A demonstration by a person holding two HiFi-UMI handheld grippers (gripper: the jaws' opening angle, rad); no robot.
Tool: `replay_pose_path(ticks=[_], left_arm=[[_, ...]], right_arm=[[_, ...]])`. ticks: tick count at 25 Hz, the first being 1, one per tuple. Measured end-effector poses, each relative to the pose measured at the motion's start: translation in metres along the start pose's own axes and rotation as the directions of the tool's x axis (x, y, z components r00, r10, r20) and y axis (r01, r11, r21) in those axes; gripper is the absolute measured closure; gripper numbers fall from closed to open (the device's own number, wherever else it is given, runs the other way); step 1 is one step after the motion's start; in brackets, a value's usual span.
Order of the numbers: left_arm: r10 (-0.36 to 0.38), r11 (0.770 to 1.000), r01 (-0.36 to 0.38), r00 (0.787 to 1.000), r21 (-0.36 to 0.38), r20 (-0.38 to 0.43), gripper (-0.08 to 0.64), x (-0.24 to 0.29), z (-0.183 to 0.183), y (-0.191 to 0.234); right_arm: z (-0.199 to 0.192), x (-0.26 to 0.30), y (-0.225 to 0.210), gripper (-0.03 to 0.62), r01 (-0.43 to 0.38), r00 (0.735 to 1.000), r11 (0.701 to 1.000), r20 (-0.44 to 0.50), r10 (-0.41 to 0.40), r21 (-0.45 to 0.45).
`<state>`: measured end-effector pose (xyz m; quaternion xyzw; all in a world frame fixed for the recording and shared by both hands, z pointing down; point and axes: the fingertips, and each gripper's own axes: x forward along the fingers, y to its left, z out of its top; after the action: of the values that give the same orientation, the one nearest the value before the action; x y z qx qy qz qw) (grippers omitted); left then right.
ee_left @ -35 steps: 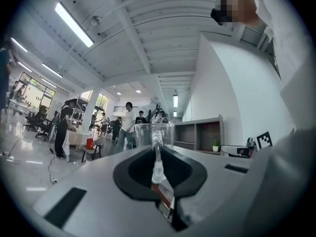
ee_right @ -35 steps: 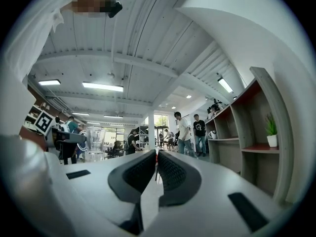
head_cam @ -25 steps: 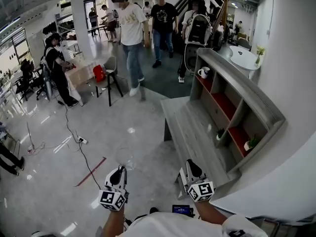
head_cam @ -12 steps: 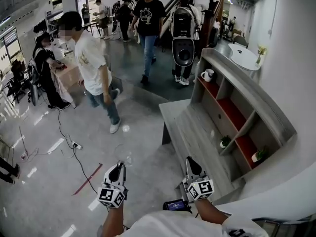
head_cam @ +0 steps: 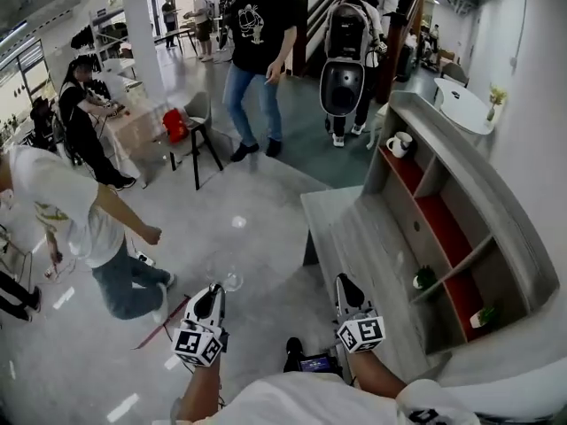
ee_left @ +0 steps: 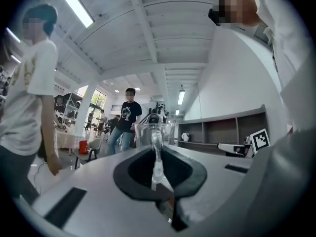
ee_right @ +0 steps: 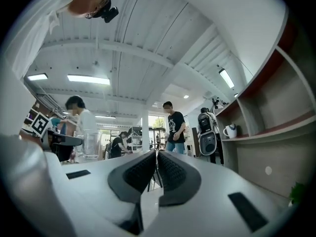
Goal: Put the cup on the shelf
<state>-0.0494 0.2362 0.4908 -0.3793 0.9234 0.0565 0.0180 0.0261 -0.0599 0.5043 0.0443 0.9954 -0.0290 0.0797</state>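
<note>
The left gripper [head_cam: 215,292] was clenched on the wall of a clear cup [head_cam: 227,278], which looked empty and hung over the floor, well apart from the shelf [head_cam: 483,193] on the right. The right gripper [head_cam: 344,283] was pressed together with nothing between its jaws. The shelf's far compartment held a white mug [head_cam: 400,142], and two nearer ones held small plants [head_cam: 423,278]. A person in a black T-shirt [head_cam: 257,51] stood ahead, and a person in a white T-shirt [head_cam: 66,215] bent low at the left.

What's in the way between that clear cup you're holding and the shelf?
In the head view, only bare floor and the grey counter lie between the cup and the shelf; the right gripper hangs just nearer.
</note>
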Motion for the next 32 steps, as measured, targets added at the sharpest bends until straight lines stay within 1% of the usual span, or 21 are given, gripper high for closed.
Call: replay_pose_path(ticks=[5, 10, 13, 18, 23, 29, 32], left_arm=[[0.026, 1.0, -0.026, 1.0, -0.007, 0.005, 0.534, 0.051, 0.006, 0.026], [0.043, 0.999, -0.043, 0.999, -0.007, 0.001, 0.534, 0.109, 0.007, 0.041], [0.049, 0.999, -0.049, 0.999, -0.007, 0.0, 0.534, 0.135, 0.007, 0.054], [0.059, 0.998, -0.059, 0.998, -0.026, 0.0, 0.534, 0.169, 0.004, 0.066], [0.059, 0.998, -0.059, 0.998, -0.028, 0.004, 0.534, 0.194, 0.002, 0.086], [0.034, 0.999, -0.034, 0.999, -0.036, 0.006, 0.534, 0.235, 0.0, 0.118], [0.003, 0.999, -0.002, 1.0, -0.038, 0.01, 0.534, 0.265, -0.003, 0.138]], right_arm=[[0.002, 0.063, -0.024, 0.552, -0.031, 0.999, 0.999, 0.028, 0.031, 0.013], [-0.004, 0.114, -0.059, 0.552, -0.05, 0.998, 0.998, 0.023, 0.05, 0.024], [-0.006, 0.143, -0.071, 0.552, -0.061, 0.998, 0.998, 0.029, 0.06, 0.03], [-0.012, 0.174, -0.088, 0.552, -0.069, 0.997, 0.997, 0.022, 0.068, 0.036], [-0.024, 0.199, -0.088, 0.552, -0.086, 0.996, 0.996, 0.004, 0.086, 0.037], [-0.029, 0.236, -0.102, 0.552, -0.052, 0.999, 0.999, -0.01, 0.052, 0.016], [-0.037, 0.258, -0.114, 0.552, -0.014, 1.0, 1.0, -0.015, 0.014, 0.0]])
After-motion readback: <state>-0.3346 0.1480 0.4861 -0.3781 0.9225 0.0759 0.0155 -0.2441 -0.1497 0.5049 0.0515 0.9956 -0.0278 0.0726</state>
